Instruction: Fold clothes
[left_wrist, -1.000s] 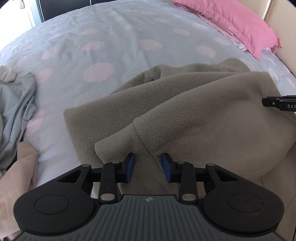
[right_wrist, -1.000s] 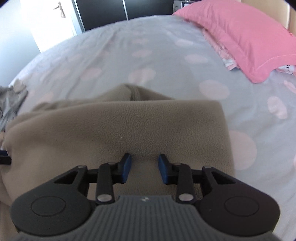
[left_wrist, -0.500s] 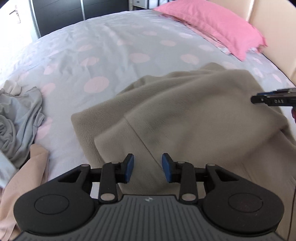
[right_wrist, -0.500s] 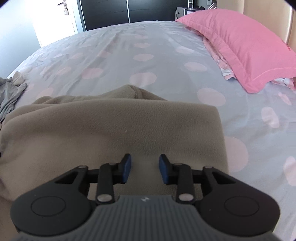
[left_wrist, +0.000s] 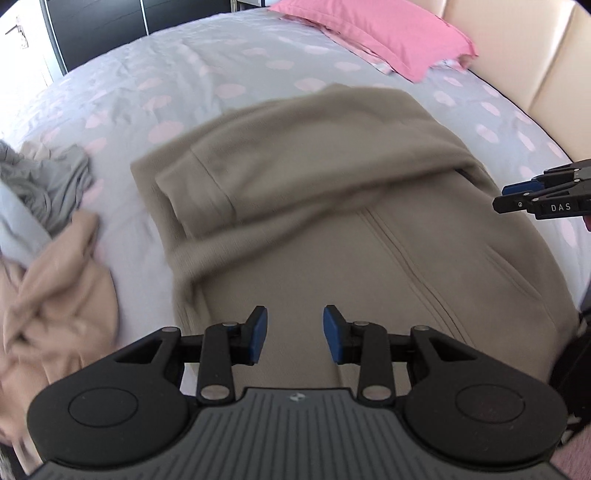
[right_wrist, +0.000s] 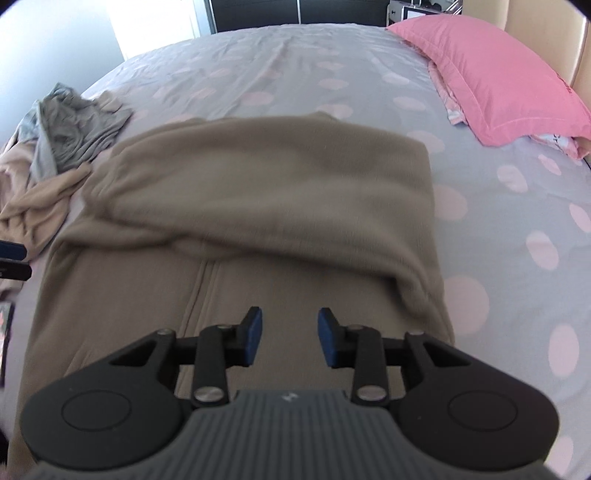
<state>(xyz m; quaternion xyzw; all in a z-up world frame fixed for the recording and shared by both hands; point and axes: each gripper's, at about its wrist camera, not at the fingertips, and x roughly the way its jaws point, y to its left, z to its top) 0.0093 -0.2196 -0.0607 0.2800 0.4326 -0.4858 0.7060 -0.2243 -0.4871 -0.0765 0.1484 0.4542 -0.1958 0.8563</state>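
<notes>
Left gripper: you are holding the left gripper (left_wrist: 294, 334) above the near part of the fleece, its blue-padded fingers (left_wrist: 256, 335) standing apart with nothing between them.
Right gripper: your right gripper (right_wrist: 290, 336) is hovering over the same garment further to the right, its jaws also spread and gripping nothing; its tip is showing at the right edge of the left wrist view (left_wrist: 543, 195).
Fleece: a taupe zip-front fleece jacket (left_wrist: 332, 206) is lying on the bed, its upper part folded down over the body so the zipper line (right_wrist: 201, 295) is showing only on the near half.
Bed: the fleece is resting on a grey sheet with pink dots (right_wrist: 280, 70).
Other clothes: a crumpled grey garment (right_wrist: 74, 125) and a beige one (left_wrist: 55, 280) are lying in a heap just left of the fleece.
Pillow: a pink pillow (right_wrist: 495, 74) is sitting at the far right, well apart from the fleece.
</notes>
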